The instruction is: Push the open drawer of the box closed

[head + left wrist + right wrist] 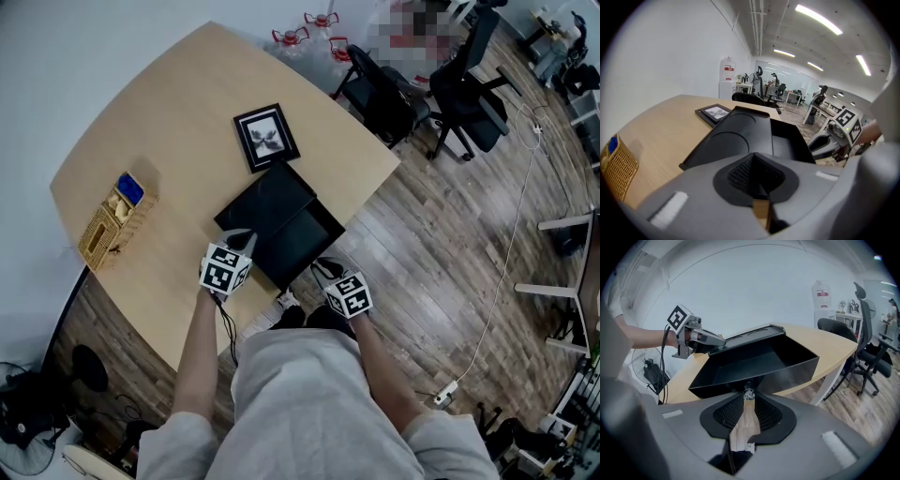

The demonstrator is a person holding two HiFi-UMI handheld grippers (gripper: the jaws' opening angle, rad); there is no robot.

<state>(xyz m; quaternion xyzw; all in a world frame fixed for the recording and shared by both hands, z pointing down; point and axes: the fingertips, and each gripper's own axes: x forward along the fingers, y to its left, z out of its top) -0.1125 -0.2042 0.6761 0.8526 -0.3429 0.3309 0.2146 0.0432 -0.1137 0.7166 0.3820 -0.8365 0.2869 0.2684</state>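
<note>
- Left of centre, my left gripper (240, 246) has its jaws together on nothing, with the tips at the near corner of the black box (267, 199); if that brace is weak, I reckon the box slides across the table (169, 122)
- Centre, the drawer (302, 239) stands pulled out past the table edge; a skewed push could jam it
- Right, my right gripper (748, 401) pinches the drawer's small knob (748, 393), which could slip free
</note>
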